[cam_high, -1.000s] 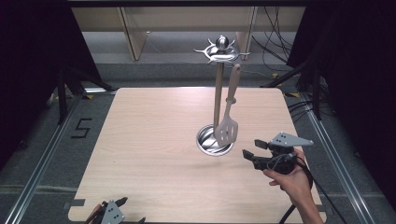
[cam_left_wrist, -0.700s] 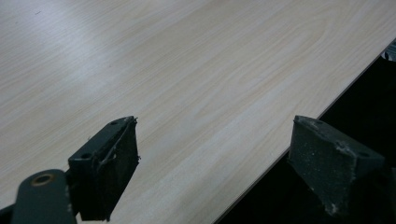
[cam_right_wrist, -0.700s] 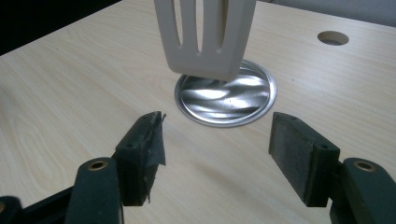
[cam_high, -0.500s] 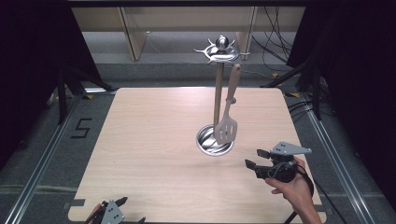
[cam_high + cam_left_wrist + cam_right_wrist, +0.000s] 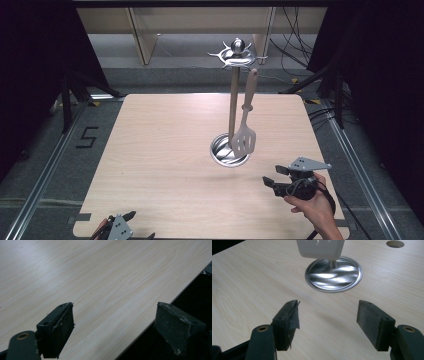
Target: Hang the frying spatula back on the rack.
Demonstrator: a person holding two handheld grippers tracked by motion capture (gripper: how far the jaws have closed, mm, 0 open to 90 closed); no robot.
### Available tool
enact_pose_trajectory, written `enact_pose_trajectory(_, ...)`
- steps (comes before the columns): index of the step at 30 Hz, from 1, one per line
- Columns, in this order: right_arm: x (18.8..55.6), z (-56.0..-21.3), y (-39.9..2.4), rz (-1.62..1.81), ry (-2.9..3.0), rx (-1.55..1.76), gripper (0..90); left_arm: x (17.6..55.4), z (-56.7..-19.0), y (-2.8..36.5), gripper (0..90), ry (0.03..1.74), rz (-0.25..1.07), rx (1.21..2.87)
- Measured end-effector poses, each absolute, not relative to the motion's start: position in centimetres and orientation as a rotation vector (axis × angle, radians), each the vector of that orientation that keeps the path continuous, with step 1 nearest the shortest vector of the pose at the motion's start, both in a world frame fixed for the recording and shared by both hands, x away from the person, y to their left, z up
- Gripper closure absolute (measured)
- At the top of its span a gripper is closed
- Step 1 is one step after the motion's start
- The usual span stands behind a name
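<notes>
In the right gripper view the spatula (image 5: 320, 248) is cut off by the top edge, so just the lower part of its slotted blade shows, and that blade hides the far rim of the stand's round base (image 5: 334, 275). In the high view the left gripper (image 5: 116, 229) is cut by the bottom edge at the near left of the table (image 5: 165, 150), its jaws too small to read there.
</notes>
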State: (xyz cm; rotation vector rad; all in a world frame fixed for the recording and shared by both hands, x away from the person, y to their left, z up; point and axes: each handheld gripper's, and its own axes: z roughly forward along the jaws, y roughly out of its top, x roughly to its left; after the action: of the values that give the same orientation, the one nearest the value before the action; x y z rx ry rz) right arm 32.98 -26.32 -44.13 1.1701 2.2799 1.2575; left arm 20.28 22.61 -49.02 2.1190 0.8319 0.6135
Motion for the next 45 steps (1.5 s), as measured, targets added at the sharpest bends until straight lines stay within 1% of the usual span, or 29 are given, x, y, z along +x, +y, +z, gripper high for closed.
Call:
enact_pose_trajectory(6, 32.5, -44.8, -26.6, 1.238, 2.288, 1.14, 33.7, 20.3, -49.1, 22.5, 15.1, 0.83, 0.603, 2.117)
enact_pose_trajectory(9, 32.3, -45.0, -26.5, 1.255, 2.289, 1.151, 33.7, 20.3, -49.2, 22.5, 15.1, 0.811, 0.627, 2.115)
enact_pose_trajectory(10, 32.1, -45.0, -26.5, 1.263, 2.285, 1.167, 33.7, 20.2, -49.1, 22.6, 15.1, 0.831, 0.615, 2.126)
enact_pose_trajectory(11, 31.9, -45.1, -26.6, 1.254, 2.288, 1.168, 33.7, 20.1, -49.3, 22.4, 15.1, 0.846, 0.609, 2.099)
enact_pose_trajectory(12, 31.7, -45.2, -26.7, 1.245, 2.285, 1.156, 33.6, 20.3, -49.2, 22.6, 15.1, 0.813, 0.625, 2.112)
enact_pose_trajectory(17, 31.2, -45.7, -26.9, 1.251, 2.295, 1.13, 32.8, 20.0, -49.0, 22.5, 15.1, 0.845, 0.595, 2.126)
enact_pose_trajectory(19, 30.9, -45.8, -26.8, 1.264, 2.287, 1.153, 32.6, 20.1, -49.2, 22.4, 15.1, 0.831, 0.618, 2.109)
enact_pose_trajectory(20, 30.9, -45.9, -26.9, 1.26, 2.294, 1.122, 32.5, 20.1, -49.1, 22.5, 15.1, 0.831, 0.617, 2.128)
enact_pose_trajectory(21, 30.5, -45.9, -26.8, 1.251, 2.302, 1.162, 32.4, 20.2, -49.1, 22.5, 15.1, 0.825, 0.607, 2.136)
enact_pose_trajectory(22, 30.5, -46.1, -26.9, 1.252, 2.301, 1.112, 32.3, 20.1, -49.1, 22.5, 15.1, 0.837, 0.599, 2.133)
enact_pose_trajectory(23, 30.2, -46.2, -26.7, 1.273, 2.311, 1.154, 32.3, 20.1, -49.1, 22.5, 15.1, 0.833, 0.597, 2.132)
enact_pose_trajectory(27, 29.7, -46.8, -26.7, 1.225, 2.341, 1.141, 32.2, 20.1, -49.1, 22.5, 15.1, 0.821, 0.617, 2.133)
enact_pose_trajectory(28, 29.6, -46.9, -26.7, 1.201, 2.332, 1.13, 32.1, 20.0, -49.2, 22.3, 15.1, 0.84, 0.601, 2.101)
enact_pose_trajectory(29, 29.5, -46.9, -26.7, 1.192, 2.343, 1.129, 32.0, 20.2, -49.1, 22.4, 15.1, 0.812, 0.605, 2.132)
enact_pose_trajectory(30, 29.6, -47.1, -26.7, 1.181, 2.337, 1.103, 32.0, 20.0, -49.1, 22.4, 15.1, 0.836, 0.586, 2.134)
enact_pose_trajectory(31, 29.5, -47.2, -26.6, 1.17, 2.357, 1.111, 32.0, 20.2, -49.1, 22.4, 15.1, 0.812, 0.608, 2.137)
enact_pose_trajectory(45, 28.7, -48.0, -26.9, 1.097, 2.384, 1.099, 31.6, 20.2, -49.1, 22.4, 15.1, 0.811, 0.61, 2.14)
